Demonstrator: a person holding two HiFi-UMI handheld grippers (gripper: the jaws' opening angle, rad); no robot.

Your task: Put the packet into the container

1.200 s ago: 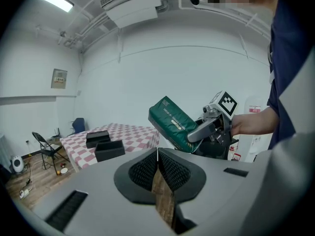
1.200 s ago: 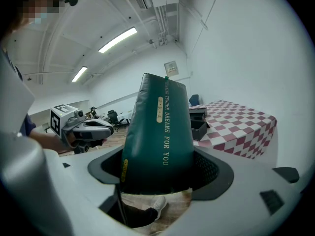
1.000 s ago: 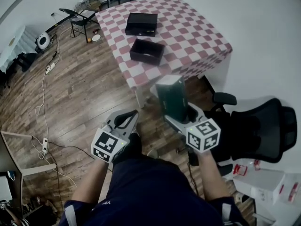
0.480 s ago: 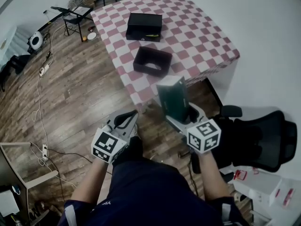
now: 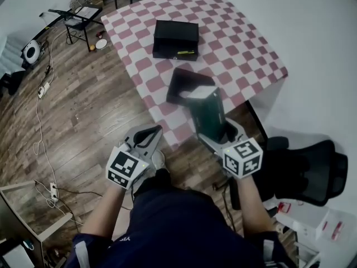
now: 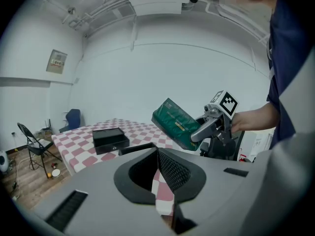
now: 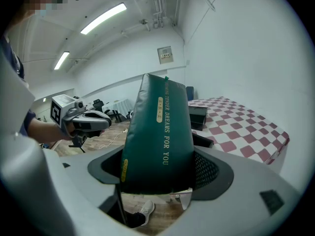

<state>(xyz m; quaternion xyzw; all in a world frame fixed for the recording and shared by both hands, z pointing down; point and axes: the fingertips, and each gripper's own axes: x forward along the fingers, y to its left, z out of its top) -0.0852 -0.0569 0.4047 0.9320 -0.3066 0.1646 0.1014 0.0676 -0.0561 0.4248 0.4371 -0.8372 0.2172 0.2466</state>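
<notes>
A dark green packet stands upright in my right gripper, which is shut on its lower end. In the head view the packet covers the near corner of the open black container on the checkered table. The right gripper view shows the packet filling the jaws, with the container just behind it. My left gripper hangs shut and holding nothing over the floor, left of the table's near corner. From the left gripper view the packet is at the right, tilted.
A closed black box lies further back on the table. A black office chair stands at the right, close to the right arm. A folding chair and cables are on the wooden floor at the left.
Both grippers have come closer to the table. The packet, earlier short of the table's edge, now overlaps the container's near corner. The left gripper stays shut.
</notes>
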